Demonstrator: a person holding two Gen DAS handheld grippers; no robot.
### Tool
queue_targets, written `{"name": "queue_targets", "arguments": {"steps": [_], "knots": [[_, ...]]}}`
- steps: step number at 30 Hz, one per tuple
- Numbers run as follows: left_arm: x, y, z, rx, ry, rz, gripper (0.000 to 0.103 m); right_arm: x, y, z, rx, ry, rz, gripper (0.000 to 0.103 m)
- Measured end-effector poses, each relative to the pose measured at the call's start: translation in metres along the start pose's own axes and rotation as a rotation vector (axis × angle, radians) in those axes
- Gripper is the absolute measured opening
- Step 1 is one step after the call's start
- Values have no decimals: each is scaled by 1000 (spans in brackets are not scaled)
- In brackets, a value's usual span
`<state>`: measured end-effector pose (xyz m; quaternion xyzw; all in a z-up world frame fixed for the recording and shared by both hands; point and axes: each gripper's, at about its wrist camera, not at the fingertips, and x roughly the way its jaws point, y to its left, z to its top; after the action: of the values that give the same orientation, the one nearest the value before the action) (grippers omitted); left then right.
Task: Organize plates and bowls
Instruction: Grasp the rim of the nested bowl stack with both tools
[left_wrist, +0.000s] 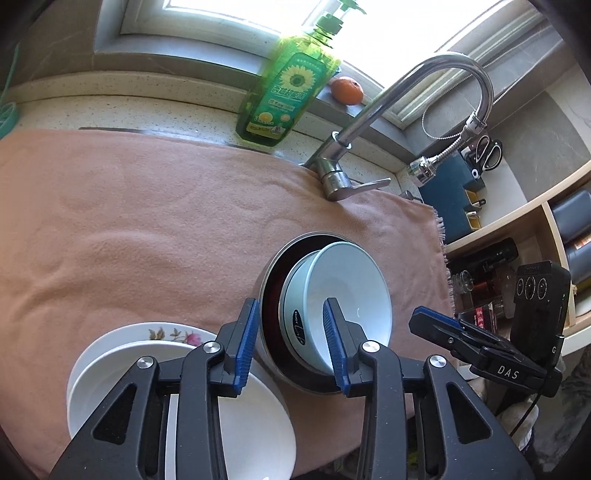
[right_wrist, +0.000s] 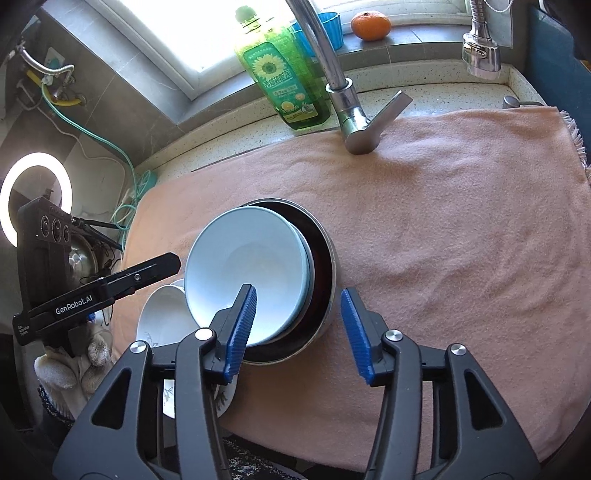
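- Straddling the near rims of the stack, the left gripper (left_wrist: 291, 347) is standing with its jaws apart; its blue ribbed pads (left_wrist: 245, 347) are touching nothing that I can make out, though the wall of the pale blue ceramic bowl (left_wrist: 343, 295) sits between them.
- Hanging on the right, the right gripper (right_wrist: 299, 334) is also showing parted jaws, one pad over the pale bowl's near lip, the other over bare cloth, gripping nothing.
- Lying tilted, the pale blue bowl is leaning leftward inside the dark-lined steel bowl (right_wrist: 325, 258), not seated flat; judging by this, the nesting step is finishing rather than finished.
- Doing it well is meaning: drawing both grippers back toward the near side without brushing the raised lip, since a nudge could be rocking the bowl out.
- Resting just left of the stack, the white round plates (left_wrist: 110, 354), one flower-patterned, are lying piled and overlapping.
- Covering the counter beneath everything, the peach fleece cloth (right_wrist: 443, 240) is giving soft, slightly slippery footing.
- Standing farther off, the curved chrome faucet (left_wrist: 369, 125) and the green dish-soap bottle (left_wrist: 288, 92) are staying well clear of the work.
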<state>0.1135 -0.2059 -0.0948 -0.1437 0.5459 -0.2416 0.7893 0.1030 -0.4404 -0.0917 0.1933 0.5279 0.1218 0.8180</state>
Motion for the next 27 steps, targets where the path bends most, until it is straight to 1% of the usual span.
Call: {"name": "queue_targets", "arguments": {"steps": [2,6,10,13,14,15,19,20,23,25,27], "knots": [[-1,4,-1,-9,-6,15,37,-4,-3,-4,2,-31,-23,61],[-1,9,-2,-14,-9,51,37,-11,-16,-8,28,-65,-34,61],[-1,11,-3,-11,-30,85,37,-13,-34,-11,66,-80,-51,61],[3,13,-5,-12,-27,98,37,-10,-44,-11,81,-67,-35,61],[5,13,-5,-15,-26,103,37,-9,-45,-11,80,-64,-29,60],[6,14,-5,-20,-22,102,36,-7,-45,-11,77,-60,-26,54],[10,13,-6,-12,-14,118,35,2,-45,-11,79,-27,11,46],[11,14,-6,-12,-10,118,35,4,-45,-12,87,-20,20,43],[13,13,-3,4,4,114,34,8,-46,-13,122,-9,48,39],[15,11,-2,18,9,108,32,10,-44,-14,126,-11,44,37],[19,11,-2,25,22,99,29,13,-42,-15,129,-13,29,33]]}}
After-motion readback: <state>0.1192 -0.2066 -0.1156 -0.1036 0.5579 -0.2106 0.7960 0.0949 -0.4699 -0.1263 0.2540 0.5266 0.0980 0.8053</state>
